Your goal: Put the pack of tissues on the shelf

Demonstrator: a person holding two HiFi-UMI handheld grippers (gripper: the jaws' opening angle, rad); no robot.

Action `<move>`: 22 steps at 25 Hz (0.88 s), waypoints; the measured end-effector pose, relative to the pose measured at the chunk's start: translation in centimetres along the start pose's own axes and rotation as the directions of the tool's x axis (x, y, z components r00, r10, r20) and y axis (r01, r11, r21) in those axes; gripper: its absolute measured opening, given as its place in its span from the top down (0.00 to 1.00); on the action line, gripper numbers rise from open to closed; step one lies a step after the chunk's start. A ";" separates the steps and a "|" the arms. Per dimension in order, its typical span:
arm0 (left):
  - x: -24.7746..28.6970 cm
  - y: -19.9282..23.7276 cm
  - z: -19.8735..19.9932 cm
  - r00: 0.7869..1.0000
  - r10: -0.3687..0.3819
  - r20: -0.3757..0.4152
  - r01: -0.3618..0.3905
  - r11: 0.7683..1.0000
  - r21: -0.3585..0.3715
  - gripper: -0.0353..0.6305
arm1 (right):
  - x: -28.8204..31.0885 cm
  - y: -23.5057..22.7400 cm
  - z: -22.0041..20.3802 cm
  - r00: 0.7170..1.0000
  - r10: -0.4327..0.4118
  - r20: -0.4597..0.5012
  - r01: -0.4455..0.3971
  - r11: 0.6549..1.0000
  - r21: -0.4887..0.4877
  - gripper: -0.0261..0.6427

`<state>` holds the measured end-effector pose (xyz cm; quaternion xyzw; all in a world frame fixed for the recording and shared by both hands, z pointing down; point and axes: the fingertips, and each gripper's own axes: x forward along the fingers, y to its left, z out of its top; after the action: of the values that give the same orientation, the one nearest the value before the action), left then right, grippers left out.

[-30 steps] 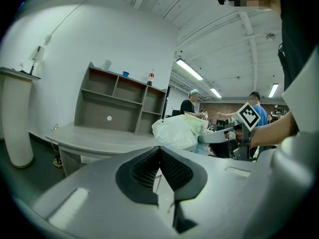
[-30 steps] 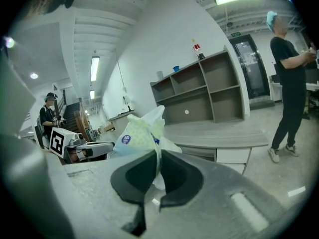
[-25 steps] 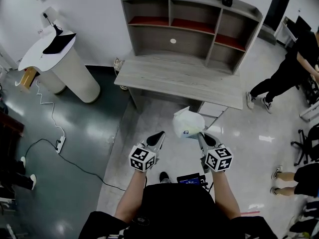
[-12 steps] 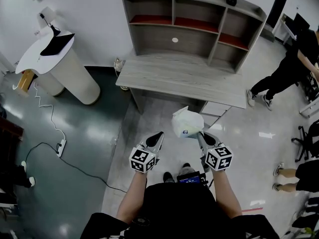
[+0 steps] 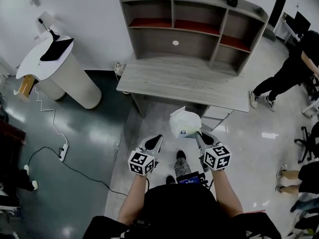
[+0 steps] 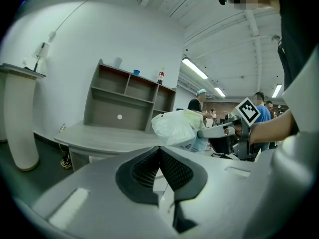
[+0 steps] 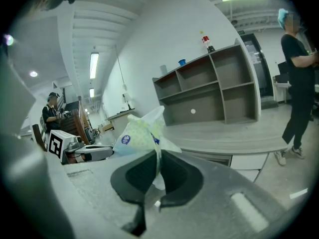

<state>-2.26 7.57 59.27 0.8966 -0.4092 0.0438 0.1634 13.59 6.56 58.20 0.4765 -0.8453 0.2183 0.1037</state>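
In front of the near edge of the surface [image 5: 184,81], the pack of tissues [image 5: 185,123] is in the air, its plastic wrap pinched by the right gripper [image 5: 201,135]. The left gripper [image 5: 155,140] is pressed together on nothing. The pack is already lifted; bringing it to the shelf [image 5: 192,26] and letting go are left, I judge

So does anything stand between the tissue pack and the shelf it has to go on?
Nothing visible does. The pack of tissues hangs pinched in the right gripper, short of the desk. Only the bare top of the desk lies between it and the shelf, whose compartments look free.
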 end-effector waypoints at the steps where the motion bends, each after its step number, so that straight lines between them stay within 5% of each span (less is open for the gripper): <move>1: 0.2 0.3 0.1 1.000 0.005 -0.001 -0.005 1.000 0.001 0.94 | 0.4 -0.1 0.2 1.000 0.004 0.002 -0.004 1.000 0.002 0.95; 22: 12.7 8.0 6.1 0.996 0.080 -0.030 -0.079 0.995 0.056 0.94 | 13.0 -8.9 7.9 0.994 0.108 -0.004 -0.108 0.994 0.020 0.95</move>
<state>-0.18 -8.41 58.30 0.8829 -0.4405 0.0761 0.1436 14.63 -11.01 58.57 0.4307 -0.8673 0.2332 0.0892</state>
